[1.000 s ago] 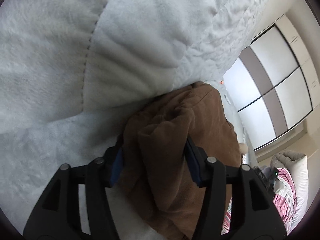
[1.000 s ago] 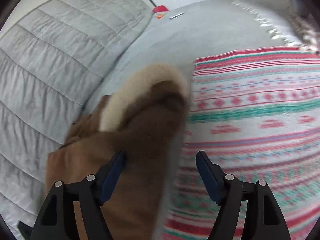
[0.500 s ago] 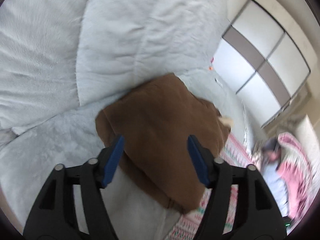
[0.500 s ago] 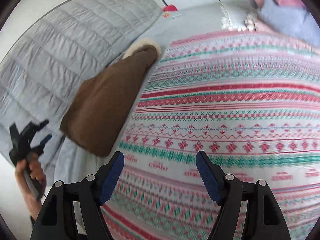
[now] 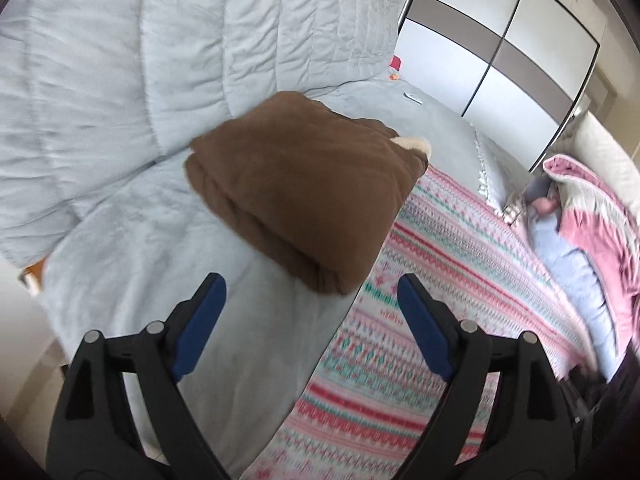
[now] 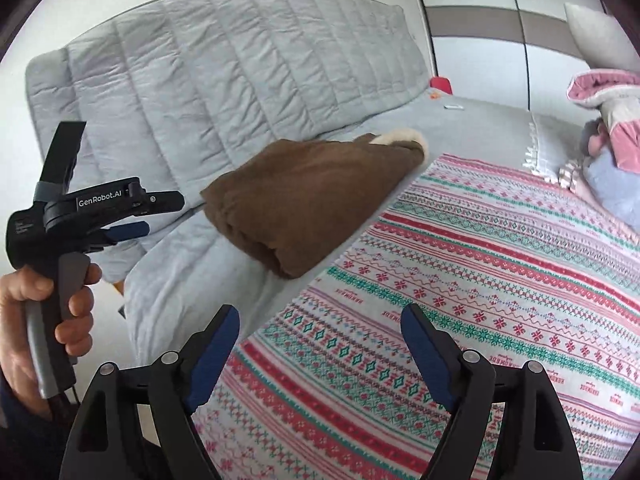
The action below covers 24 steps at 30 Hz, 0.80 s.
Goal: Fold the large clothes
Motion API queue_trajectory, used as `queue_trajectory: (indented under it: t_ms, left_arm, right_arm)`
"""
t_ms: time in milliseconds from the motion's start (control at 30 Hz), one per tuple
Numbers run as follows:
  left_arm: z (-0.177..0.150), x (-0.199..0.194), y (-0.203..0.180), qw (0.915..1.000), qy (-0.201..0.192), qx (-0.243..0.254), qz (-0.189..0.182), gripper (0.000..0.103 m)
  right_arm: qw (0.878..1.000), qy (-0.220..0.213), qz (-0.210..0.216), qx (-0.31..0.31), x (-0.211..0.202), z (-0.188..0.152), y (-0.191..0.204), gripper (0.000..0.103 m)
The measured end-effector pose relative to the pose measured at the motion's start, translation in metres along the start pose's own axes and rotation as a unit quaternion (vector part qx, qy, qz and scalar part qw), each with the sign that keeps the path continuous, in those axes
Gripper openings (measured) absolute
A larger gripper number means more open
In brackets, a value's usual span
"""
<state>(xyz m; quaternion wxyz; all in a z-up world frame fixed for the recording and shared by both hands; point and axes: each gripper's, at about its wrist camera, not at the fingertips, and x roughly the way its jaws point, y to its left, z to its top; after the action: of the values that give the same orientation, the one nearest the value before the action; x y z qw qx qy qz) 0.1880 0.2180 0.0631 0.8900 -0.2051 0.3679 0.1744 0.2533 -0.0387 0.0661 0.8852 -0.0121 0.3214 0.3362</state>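
A brown folded garment [image 5: 304, 192] with a cream fleece lining [image 5: 414, 144] lies on the grey bed cover, its right edge over the patterned blanket. My left gripper [image 5: 310, 284] hovers just short of its near corner, jaws opening, with nothing between them. In the right wrist view the same garment [image 6: 312, 192] sits further off, and my right gripper [image 6: 320, 312] hangs over the patterned blanket with its jaws opening and nothing between them. A hand [image 6: 60, 300] holds the left gripper [image 6: 160, 214] at the left edge of that view.
A grey quilted duvet [image 5: 160, 60] rises behind the garment. The red, green and white patterned blanket [image 6: 480, 280] covers the near bed. Pink and grey clothes [image 5: 580, 220] are piled at the right. A small red object [image 6: 440, 82] and white wardrobe doors [image 5: 500, 40] stand beyond.
My left gripper let go of the brown garment, opened wider and pulled back and up. My right gripper also drew away over the blanket. The garment now lies folded on the bed.
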Motion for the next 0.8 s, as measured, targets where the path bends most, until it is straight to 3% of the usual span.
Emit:
queue_trajectory:
  t_ms: [200,267,367,500,800]
  left_arm:
    - [-0.063,-0.046,-0.003,0.999,-0.014,0.032,0.027,0.09]
    - [-0.084,-0.056,-0.003,0.9977,-0.024,0.045,0.045,0.103]
    - [-0.11,-0.062,-0.002,0.9945,-0.038,0.055,0.081,0.103]
    - [-0.124,-0.063,0.0,0.9944,-0.028,0.065,0.078,0.103]
    - [-0.127,-0.084,-0.007,0.9881,-0.077,0.072,0.112,0.103]
  right_arm:
    - [0.999,-0.024,0.0,-0.045,-0.028,-0.012,0.034,0.09]
    - [0.998,-0.034,0.007,-0.05,-0.039,-0.014,0.043,0.091]
    - [0.997,-0.045,0.008,-0.062,-0.048,-0.017,0.057,0.096]
    - [0.995,-0.054,-0.008,-0.079,-0.054,-0.024,0.07,0.099]
    - [0.998,-0.048,-0.03,-0.032,-0.061,-0.034,0.063,0.101]
